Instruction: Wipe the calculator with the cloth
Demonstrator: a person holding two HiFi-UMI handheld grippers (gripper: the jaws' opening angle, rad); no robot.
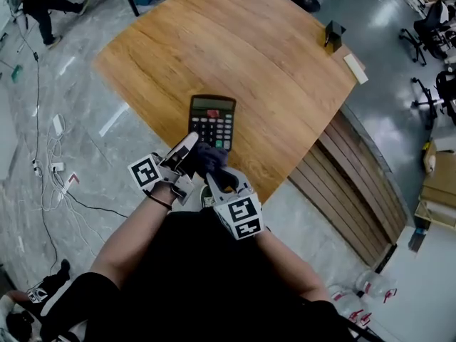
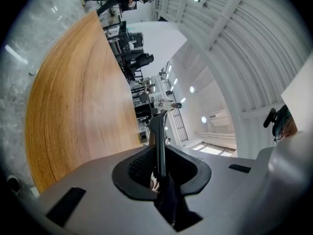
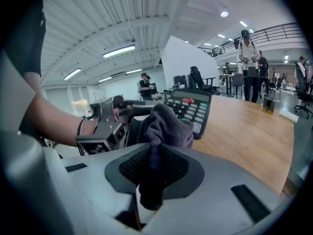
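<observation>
Bright, even indoor light from ceiling strips [image 3: 120, 50] and spots [image 3: 224, 13]. Soft glare patches on the floor [image 1: 377, 16]; bench [image 1: 235, 48] lit flat, weak shadows. Gripper views: heavy fisheye, black vignette corners, close foreground slightly soft. Head view sharp, edges bowed.

Head view: high above, facing steeply down; left gripper [image 1: 187, 148] and right gripper [image 1: 216, 177] low at centre, table [image 1: 249, 48] spreading beyond both.

Left gripper view: close behind own jaws, rolled sideways; table to jaws' left, calculator [image 2: 157, 141] edge-on between them.

Right gripper view: close behind own jaws, cloth [image 3: 164, 126] filling foreground, left gripper just ahead.

All three share calculator and table.
</observation>
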